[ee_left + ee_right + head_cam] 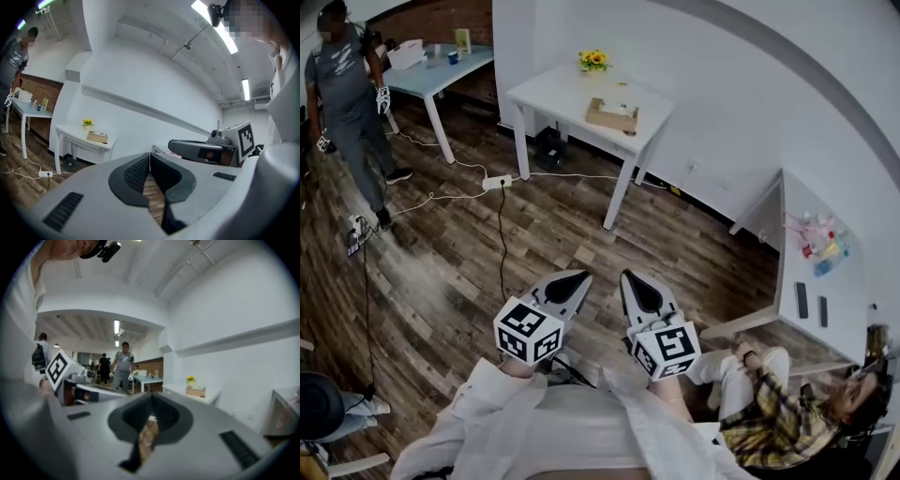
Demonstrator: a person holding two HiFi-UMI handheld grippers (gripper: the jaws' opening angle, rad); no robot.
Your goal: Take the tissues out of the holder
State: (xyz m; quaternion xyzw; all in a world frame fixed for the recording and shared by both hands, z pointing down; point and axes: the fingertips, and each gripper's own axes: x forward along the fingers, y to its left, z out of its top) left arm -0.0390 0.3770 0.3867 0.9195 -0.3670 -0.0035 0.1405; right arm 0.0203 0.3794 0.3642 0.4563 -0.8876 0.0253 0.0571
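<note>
We judge the step in hand to be the approach: nothing has been taken out yet, and the holder point(612, 114) is well apart from us, across a stretch of wooden floor point(469, 272). It is a low wooden box lying on a white worktop point(551, 92) against the wall, near a small bunch of yellow flowers point(594, 60). Something pale shows on the holder's top, which we take for the tissues point(619, 106), though it is too small to be sure.

The left tongs point(150, 157) are closed, the ribbed pads meeting at the tip with nothing caught between them; only floorboards show through the gap below. The right tongs point(151, 399) stand the same way, pads together and empty. In the head view both are held out side by side in front of us, over the floor and roughly level, pointing toward the worktop.

The next move, as we read it, calls for closing the distance to the worktop. Then one pair of tongs has to open and come down over the holder's top so its pads can pinch the tissues. The other pair would likely have to steady the holder, since a light box may lift or slide when the tissues are pulled.
</note>
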